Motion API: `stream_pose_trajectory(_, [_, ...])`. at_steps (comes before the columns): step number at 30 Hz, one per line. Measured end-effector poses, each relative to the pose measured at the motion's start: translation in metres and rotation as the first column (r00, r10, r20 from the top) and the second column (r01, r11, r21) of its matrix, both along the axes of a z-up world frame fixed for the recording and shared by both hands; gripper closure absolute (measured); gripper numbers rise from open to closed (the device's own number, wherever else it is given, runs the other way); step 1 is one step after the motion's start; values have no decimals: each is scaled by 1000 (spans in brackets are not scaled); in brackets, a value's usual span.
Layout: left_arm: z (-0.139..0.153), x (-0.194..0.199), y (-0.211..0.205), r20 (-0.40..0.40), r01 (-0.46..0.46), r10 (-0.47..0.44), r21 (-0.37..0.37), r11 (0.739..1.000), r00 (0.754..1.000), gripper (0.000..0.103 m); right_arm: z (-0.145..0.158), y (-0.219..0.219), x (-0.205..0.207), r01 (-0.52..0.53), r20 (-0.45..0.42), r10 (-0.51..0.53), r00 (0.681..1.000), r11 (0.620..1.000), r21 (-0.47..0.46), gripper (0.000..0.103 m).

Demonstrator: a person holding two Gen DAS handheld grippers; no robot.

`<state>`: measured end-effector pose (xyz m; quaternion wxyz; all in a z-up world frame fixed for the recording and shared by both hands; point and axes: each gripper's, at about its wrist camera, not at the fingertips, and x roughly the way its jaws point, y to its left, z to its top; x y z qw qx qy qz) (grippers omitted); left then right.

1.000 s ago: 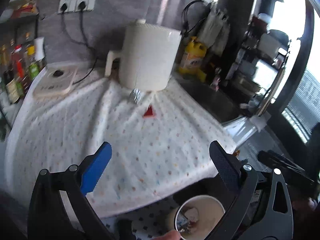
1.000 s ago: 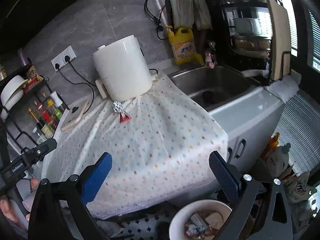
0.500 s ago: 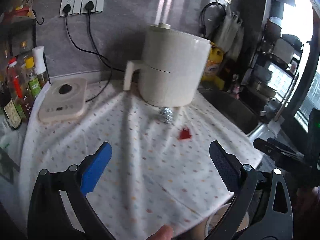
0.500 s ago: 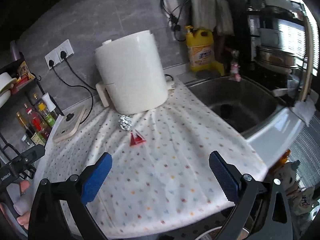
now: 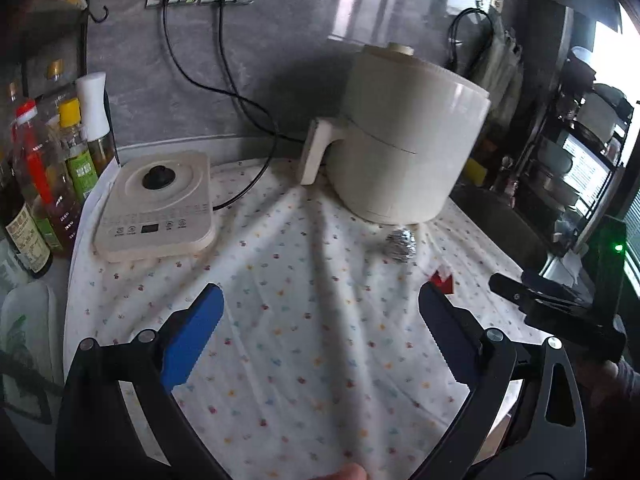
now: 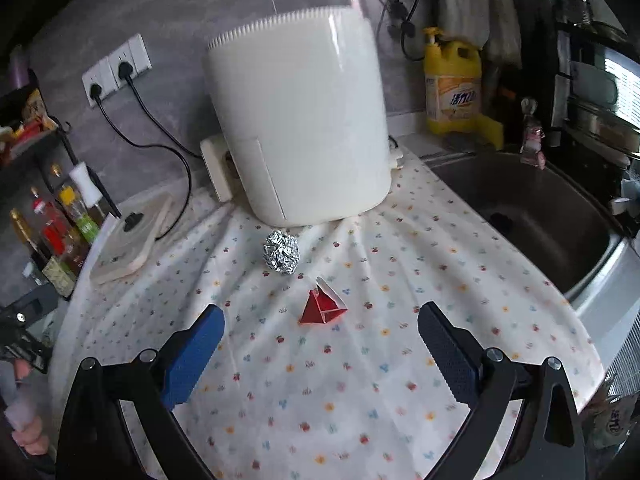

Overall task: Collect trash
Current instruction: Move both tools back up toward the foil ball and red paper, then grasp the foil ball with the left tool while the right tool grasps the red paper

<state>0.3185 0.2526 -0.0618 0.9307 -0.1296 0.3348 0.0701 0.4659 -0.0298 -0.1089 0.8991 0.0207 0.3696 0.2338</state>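
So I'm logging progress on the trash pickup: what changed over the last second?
Both hand-held grippers moved up from the paper cup of trash below the counter edge and in over the dotted cloth; the cup has dropped out of view. The right hand-held gripper now faces the red folded paper. Nothing was grasped: both stayed open, and the foil ball and red paper stayed put.

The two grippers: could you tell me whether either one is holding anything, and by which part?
Nothing is held. The left gripper and right gripper are both open, above the cloth.
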Motion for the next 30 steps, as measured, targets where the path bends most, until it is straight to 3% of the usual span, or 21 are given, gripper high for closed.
stream_pose_trajectory(4, [-11, 10, 19, -11, -5, 5, -8, 1000, 1000, 6, -10, 20, 13, -25, -6, 25, 1000, 1000, -12, 8])
stream_pose_trajectory(12, [-27, 42, 39, -7, 5, -5, -70, 998, 1000, 6, -25, 40, 39, -22, -40, 20, 999, 999, -46, 20])
stream_pose_trajectory(20, [-41, 84, 26, -21, 76, -79, -105, 992, 997, 14, -46, 45, 65, -25, -102, 17, 995, 996, -83, 31])
stream_pose_trajectory(22, [-46, 96, 19, -32, 102, -106, -112, 988, 994, 17, -53, 47, 74, -32, -127, 20, 992, 995, -99, 43])
stream_pose_trajectory(24, [-50, 108, 11, -44, 128, -134, -117, 985, 990, 20, -61, 48, 81, -54, -185, 34, 982, 993, -105, 82])
stream_pose_trajectory(30, [-61, 143, -17, -59, 214, -223, -130, 968, 973, 25, -49, 26, 80, -32, -166, 19, 986, 997, -75, 88])
